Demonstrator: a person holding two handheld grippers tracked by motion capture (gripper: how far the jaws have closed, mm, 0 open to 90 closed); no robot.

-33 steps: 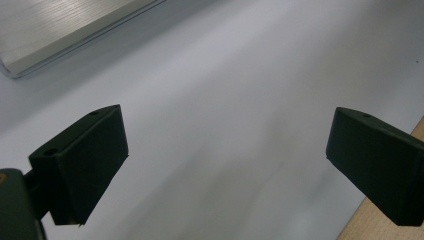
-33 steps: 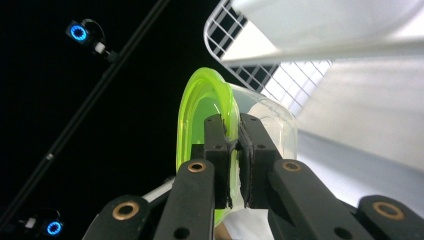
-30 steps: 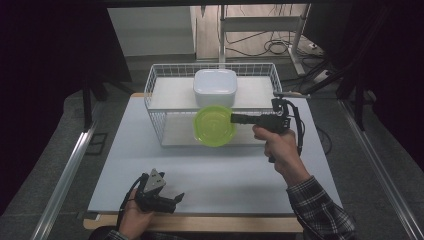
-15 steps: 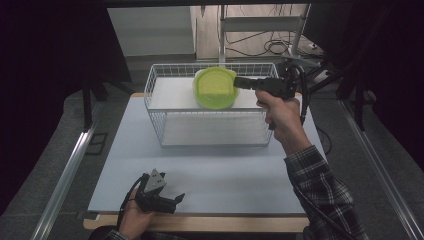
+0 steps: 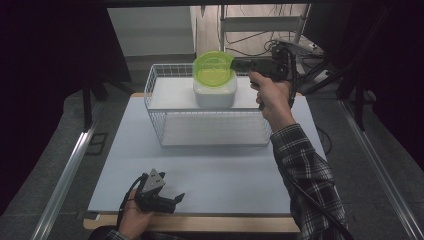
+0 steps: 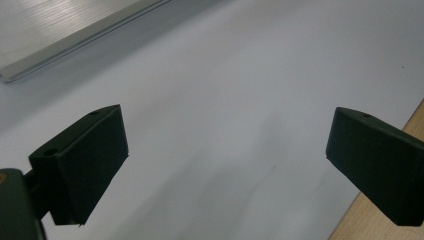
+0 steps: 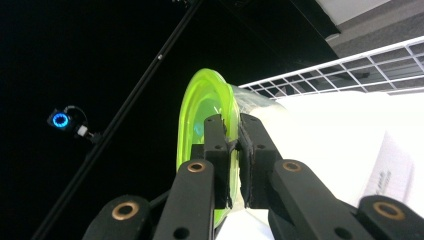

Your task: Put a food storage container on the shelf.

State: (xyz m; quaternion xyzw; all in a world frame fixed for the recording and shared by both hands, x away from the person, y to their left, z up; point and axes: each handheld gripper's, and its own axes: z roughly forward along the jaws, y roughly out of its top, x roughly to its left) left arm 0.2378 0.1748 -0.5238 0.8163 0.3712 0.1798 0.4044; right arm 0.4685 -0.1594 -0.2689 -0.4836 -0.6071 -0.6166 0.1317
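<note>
A lime-green plastic bowl [image 5: 212, 70] hangs tilted above a white tub [image 5: 214, 93] that stands at the back of a white wire basket [image 5: 165, 117]. My right gripper [image 5: 234, 64] is shut on the bowl's rim from the right side. In the right gripper view the bowl [image 7: 197, 107] stands on edge, its rim pinched between the gripper's [image 7: 234, 150] two black jaws. My left gripper [image 5: 177, 198] lies in a hand on the white table top near the front edge. Its jaws stand wide apart in the left gripper view, the gripper [image 6: 227, 167] holding nothing.
The white table top [image 5: 225, 170] has a wooden front edge [image 5: 210, 223]. Metal rails [image 5: 65, 170] run along both sides on the floor. Cables and a shelf stand behind the basket. A plaid sleeve [image 5: 305, 170] reaches over the table's right side.
My right gripper has carried the green bowl up and back, from the front of the basket to above the white tub. The left gripper has stayed where it was.
</note>
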